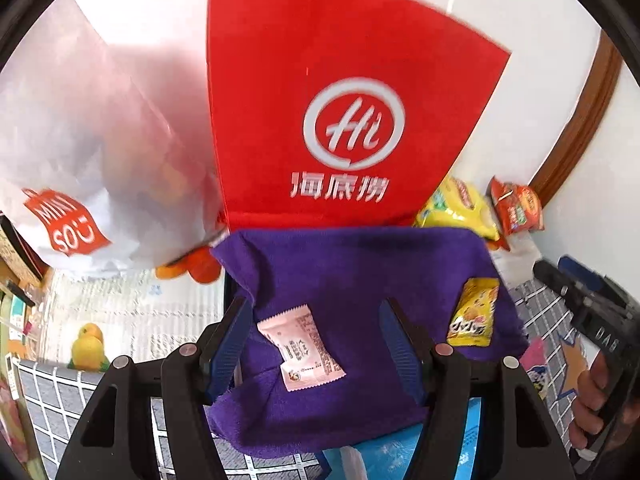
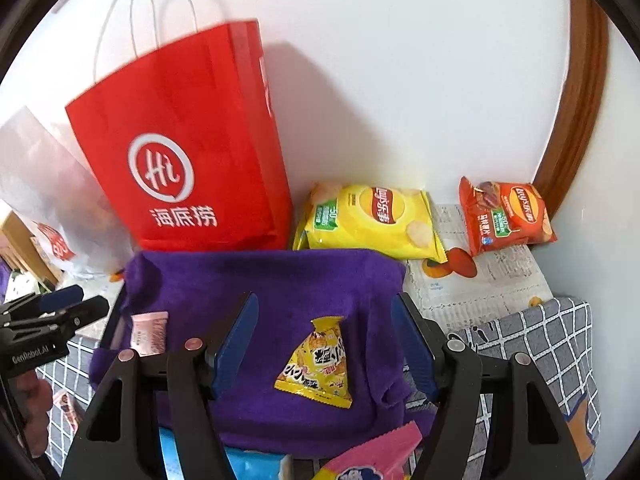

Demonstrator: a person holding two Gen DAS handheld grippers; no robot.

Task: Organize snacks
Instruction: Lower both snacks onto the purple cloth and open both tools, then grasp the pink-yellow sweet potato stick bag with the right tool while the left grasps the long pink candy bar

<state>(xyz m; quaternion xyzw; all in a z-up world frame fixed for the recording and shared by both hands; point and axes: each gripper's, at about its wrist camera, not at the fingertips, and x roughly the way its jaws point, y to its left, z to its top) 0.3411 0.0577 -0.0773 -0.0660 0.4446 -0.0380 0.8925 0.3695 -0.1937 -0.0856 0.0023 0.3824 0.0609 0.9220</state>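
Both claws hang with jaws apart and nothing gripped over the purple cloth (image 1: 352, 280). The left claw (image 1: 316, 344) is above a pink sachet (image 1: 302, 348); the right claw (image 2: 324, 344) is above a yellow snack packet (image 2: 318, 360). A red bag (image 2: 180, 152) stands behind, seemingly against the wall.

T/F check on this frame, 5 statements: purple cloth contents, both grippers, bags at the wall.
1. Two small packets lie on the purple cloth. True: a pink packet and a yellow packet.
2. The left gripper is clamped on the pink packet. False: the jaws stand open, pads clear of it.
3. The right gripper holds nothing. True.
4. The red paper bag lies flat. False: it stands upright against the wall.
5. The yellow chip bag sits on the cloth. False: it lies behind it, by the wall.
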